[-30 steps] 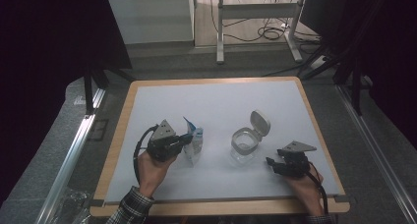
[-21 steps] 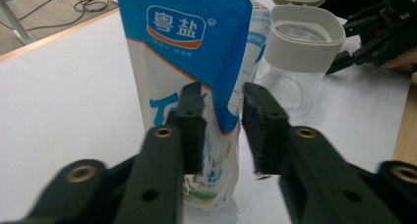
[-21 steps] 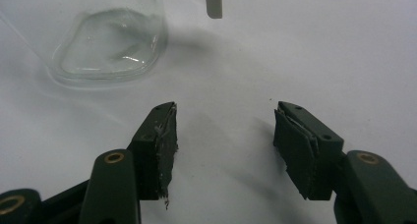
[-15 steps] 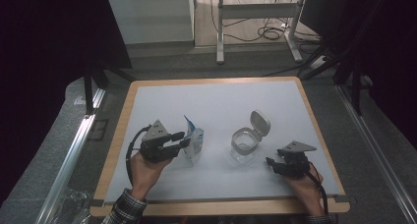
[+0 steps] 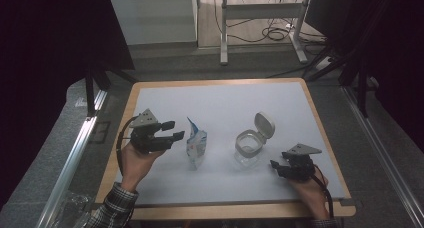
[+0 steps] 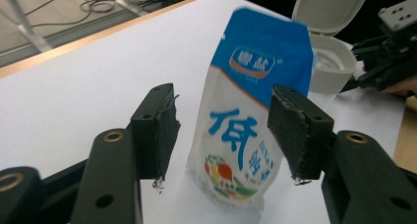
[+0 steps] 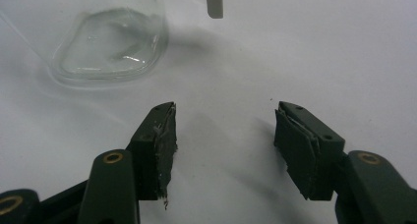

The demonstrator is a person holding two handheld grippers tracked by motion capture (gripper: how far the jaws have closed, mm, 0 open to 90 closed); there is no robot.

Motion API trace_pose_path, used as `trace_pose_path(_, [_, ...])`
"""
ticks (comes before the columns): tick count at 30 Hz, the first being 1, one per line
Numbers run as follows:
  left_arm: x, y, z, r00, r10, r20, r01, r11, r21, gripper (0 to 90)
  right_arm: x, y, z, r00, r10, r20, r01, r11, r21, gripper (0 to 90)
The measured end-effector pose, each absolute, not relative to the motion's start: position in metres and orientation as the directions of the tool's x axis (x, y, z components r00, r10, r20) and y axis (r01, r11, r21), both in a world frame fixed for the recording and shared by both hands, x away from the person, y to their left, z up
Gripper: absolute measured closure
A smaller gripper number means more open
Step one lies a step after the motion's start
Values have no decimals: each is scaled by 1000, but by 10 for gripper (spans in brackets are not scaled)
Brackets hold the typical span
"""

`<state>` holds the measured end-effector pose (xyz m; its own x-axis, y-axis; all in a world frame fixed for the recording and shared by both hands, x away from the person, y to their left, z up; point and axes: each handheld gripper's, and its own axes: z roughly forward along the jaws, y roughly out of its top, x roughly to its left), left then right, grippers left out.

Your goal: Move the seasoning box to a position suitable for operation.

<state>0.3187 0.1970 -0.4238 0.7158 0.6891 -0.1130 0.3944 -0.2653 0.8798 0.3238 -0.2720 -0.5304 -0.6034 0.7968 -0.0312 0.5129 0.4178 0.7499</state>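
Observation:
A blue and white stand-up pouch [image 5: 196,145] [image 6: 246,121] with printed characters stands upright near the middle of the white board [image 5: 220,103]. My left gripper [image 5: 172,132] [image 6: 223,135] is open just left of the pouch; the pouch lies a little beyond its pads, untouched. To the right of the pouch is a clear jar [image 5: 248,147] [image 7: 110,42] with its white flip lid [image 5: 264,124] open. My right gripper [image 5: 278,166] [image 7: 223,143] rests low on the board right of the jar, open and holding nothing.
A wooden rim [image 5: 215,82] frames the white board. Metal rails [image 5: 75,148] run along both sides of the table. A desk frame [image 5: 260,23] and cables [image 5: 277,34] lie on the floor beyond the far edge.
My left gripper has drawn back to the left, away from the pouch, and turned so its jaws point right at it. The right gripper has stayed still.

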Motion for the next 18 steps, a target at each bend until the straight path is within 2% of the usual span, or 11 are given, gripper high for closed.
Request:
trace_pose_path(9, [338,190,-419,756,644,-117,377,-282,882,391,324,-272,-530,-604,797,-28,516,417,749,409])
trace_pose_path(18, [350,187,-412,793,596,-126,363,-296,883,284,324,-272,-530,-605,795,-30,514,420,748,409])
